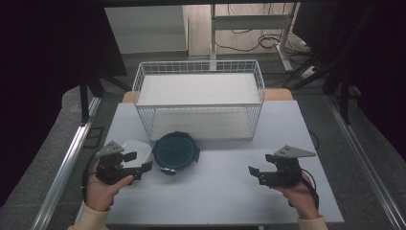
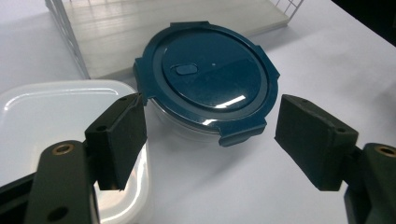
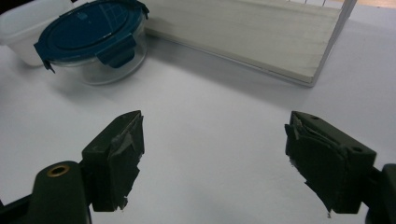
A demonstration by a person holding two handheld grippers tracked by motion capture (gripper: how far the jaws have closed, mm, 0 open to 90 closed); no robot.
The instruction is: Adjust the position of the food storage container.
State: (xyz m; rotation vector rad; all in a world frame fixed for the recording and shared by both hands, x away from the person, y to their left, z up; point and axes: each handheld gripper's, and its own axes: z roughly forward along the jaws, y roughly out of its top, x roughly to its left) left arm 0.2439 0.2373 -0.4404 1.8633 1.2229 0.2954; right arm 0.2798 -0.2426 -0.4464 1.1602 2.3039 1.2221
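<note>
R gripper (image 3: 212,158) jaws wide apart over bare table (image 3: 210,107); blue-lidded container (image 3: 93,39) far left.

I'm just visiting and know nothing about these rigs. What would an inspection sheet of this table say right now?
Surface: white table, bare in front of the person.
Job's things: round glass container with a blue clip lid, lid on; white plastic container right beside it; whether they touch is unclear.
Clutter: nothing seen.
Grippers: left hand-held gripper open, jaws pointing at the round container, one jaw over the white container; right hand-held gripper open over bare table, holding nothing.
Cables: black cable at the right hand; more cables on the floor beyond.
Surroundings: white wire basket at the back of the table, empty; dark curtains at both sides.
</note>
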